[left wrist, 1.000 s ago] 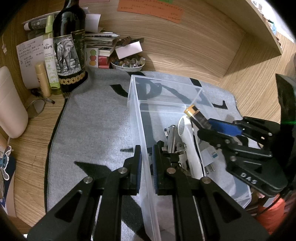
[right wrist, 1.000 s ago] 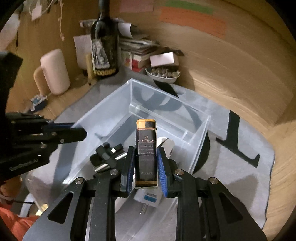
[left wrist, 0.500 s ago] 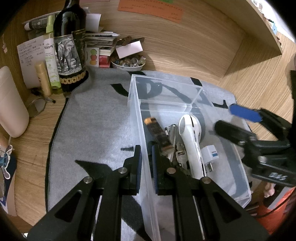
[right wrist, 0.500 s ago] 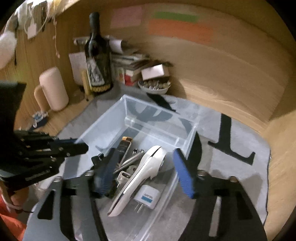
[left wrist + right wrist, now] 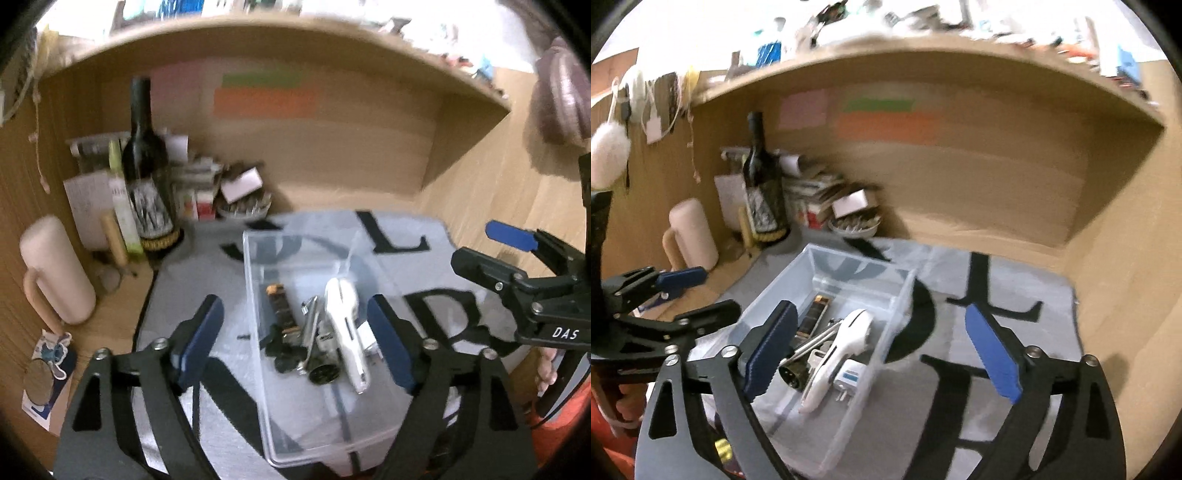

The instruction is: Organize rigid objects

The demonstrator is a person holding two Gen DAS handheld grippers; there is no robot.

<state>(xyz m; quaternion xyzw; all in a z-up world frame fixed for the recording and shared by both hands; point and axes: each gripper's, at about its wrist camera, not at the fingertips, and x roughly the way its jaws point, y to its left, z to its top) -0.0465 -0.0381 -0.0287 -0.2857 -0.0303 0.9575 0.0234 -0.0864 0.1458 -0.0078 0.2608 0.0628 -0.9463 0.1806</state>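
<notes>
A clear plastic bin point(image 5: 255, 258) point(image 5: 905, 291) sits on a grey mat with black letters. Inside lie a dark lighter with a gold cap point(image 5: 280, 308) point(image 5: 814, 314), a white handheld device point(image 5: 347, 332) point(image 5: 838, 354), a metal tool point(image 5: 312, 325), a white plug adapter point(image 5: 849, 380) and small dark parts. My left gripper point(image 5: 295, 339) is open and empty, raised above the bin's near half. My right gripper point(image 5: 882, 354) is open and empty, above the bin's right wall; it also shows at the right of the left wrist view point(image 5: 495, 251).
A dark wine bottle point(image 5: 146, 177) point(image 5: 762, 184), a pale mug point(image 5: 55, 273) point(image 5: 692, 232), a bowl of small items point(image 5: 243, 206) point(image 5: 855, 223), bottles and stacked papers crowd the back left of the wooden alcove. A shelf runs overhead.
The right gripper opened and dropped the lighter into the bin, then pulled back and up. The left gripper let go of the bin wall, opened wide and rose.
</notes>
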